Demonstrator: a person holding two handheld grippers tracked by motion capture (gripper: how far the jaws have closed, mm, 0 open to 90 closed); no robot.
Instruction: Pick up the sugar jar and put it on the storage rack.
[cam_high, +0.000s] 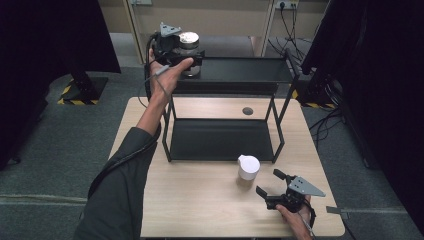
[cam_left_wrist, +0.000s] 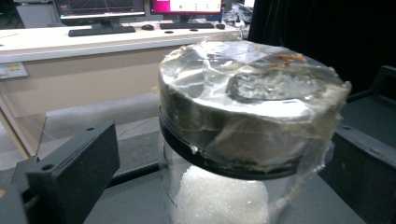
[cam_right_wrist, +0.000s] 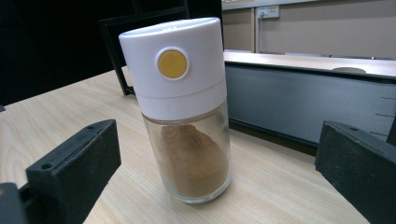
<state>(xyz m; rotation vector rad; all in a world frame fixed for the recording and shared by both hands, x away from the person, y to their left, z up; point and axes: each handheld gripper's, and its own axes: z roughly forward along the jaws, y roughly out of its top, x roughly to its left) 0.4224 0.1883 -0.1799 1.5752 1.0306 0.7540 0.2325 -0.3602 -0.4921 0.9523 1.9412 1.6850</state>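
A glass jar (cam_high: 189, 38) with a silver wrapped lid and white crystals inside stands at the left end of the black rack's top shelf (cam_high: 245, 70). My left gripper (cam_high: 192, 56) is open around it; in the left gripper view the jar (cam_left_wrist: 243, 116) sits between the jaws with a gap on the left side. A shaker (cam_high: 248, 167) with a white cap and brown powder stands on the table in front of the rack. My right gripper (cam_high: 269, 182) is open just before it, and the shaker (cam_right_wrist: 182, 102) stands upright between the spread jaws of that gripper (cam_right_wrist: 219, 140), untouched.
The two-level black rack has a bare lower shelf (cam_high: 220, 139). The wooden table (cam_high: 200, 210) has a dark round grommet (cam_high: 247, 111) under the rack's top shelf. Dark curtains hang at both sides, with cables on the floor at the right.
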